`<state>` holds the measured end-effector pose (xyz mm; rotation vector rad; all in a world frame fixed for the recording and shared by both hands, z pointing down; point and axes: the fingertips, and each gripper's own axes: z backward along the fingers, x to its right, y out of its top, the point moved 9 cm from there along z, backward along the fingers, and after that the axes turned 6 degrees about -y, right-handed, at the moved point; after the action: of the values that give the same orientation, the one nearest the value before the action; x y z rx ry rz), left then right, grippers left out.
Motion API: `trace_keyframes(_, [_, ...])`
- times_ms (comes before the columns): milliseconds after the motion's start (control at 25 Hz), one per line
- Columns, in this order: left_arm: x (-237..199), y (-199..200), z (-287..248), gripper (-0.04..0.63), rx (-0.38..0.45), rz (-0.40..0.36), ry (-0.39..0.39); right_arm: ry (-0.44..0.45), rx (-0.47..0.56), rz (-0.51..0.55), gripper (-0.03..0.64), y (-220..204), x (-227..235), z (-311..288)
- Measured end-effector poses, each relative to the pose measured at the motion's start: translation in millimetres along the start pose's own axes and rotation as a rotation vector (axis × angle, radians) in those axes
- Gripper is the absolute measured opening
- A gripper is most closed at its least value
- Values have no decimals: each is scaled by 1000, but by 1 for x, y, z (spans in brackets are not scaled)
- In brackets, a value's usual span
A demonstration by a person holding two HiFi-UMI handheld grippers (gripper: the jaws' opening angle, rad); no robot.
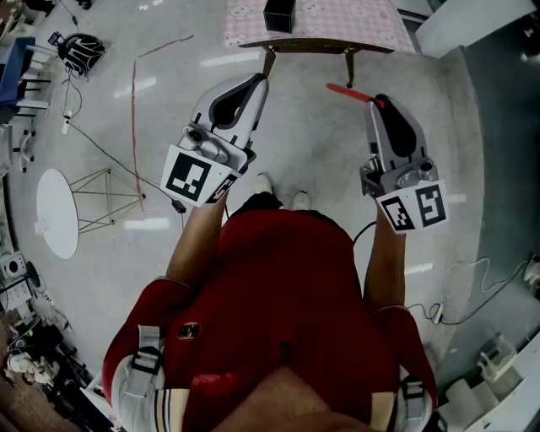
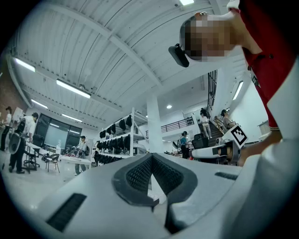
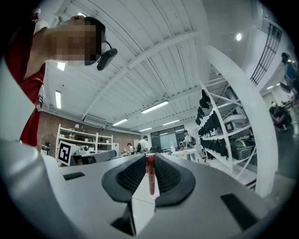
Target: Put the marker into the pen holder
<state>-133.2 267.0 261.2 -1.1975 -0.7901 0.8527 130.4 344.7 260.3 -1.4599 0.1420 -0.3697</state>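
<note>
A red marker (image 1: 348,92) sticks out to the left from the tip of my right gripper (image 1: 380,102), which is shut on it. In the right gripper view the marker (image 3: 150,174) stands pinched between the two dark pads, pointing away from the camera. My left gripper (image 1: 259,81) is held at about the same height, shut with nothing in it; its pads (image 2: 140,175) meet at the tip in the left gripper view. A black pen holder (image 1: 279,14) stands on a small table with a pink checked cloth (image 1: 337,25), ahead of both grippers.
I stand on a grey floor a step short of the table. A white round stool top (image 1: 56,213) and a wire frame (image 1: 105,196) are on the left, with cables lying about. Shelving (image 3: 224,135) and other people (image 2: 21,140) show in the gripper views.
</note>
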Motion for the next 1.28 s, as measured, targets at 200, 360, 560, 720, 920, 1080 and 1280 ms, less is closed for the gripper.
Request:
trace_keyframes(200, [-9, -1, 4, 6, 5, 3, -1, -11, -1, 12, 57, -2, -6, -8])
trace_keyframes(360, [-16, -2, 8, 6, 13, 8, 0, -5, 9, -1, 57, -3, -11, -13])
trace_keyframes(560, [-27, -4, 11, 6, 18, 15, -1, -6, 8, -3, 57, -2, -16, -23])
trace_keyframes(720, [-41, -7, 17, 6, 20, 21, 3, -12, 3, 0, 57, -4, -22, -35])
trace_keyframes(920, [-64, -12, 27, 6, 23, 23, 8, -11, 0, 7, 57, -9, -33, -56])
trace_keyframes(1080, [-82, -10, 35, 6, 29, 15, 5, -12, 7, 12, 57, -9, -45, -73])
trace_keyframes(1280, [-105, -8, 45, 6, 31, 10, -5, -21, 15, 19, 57, -10, -59, -93])
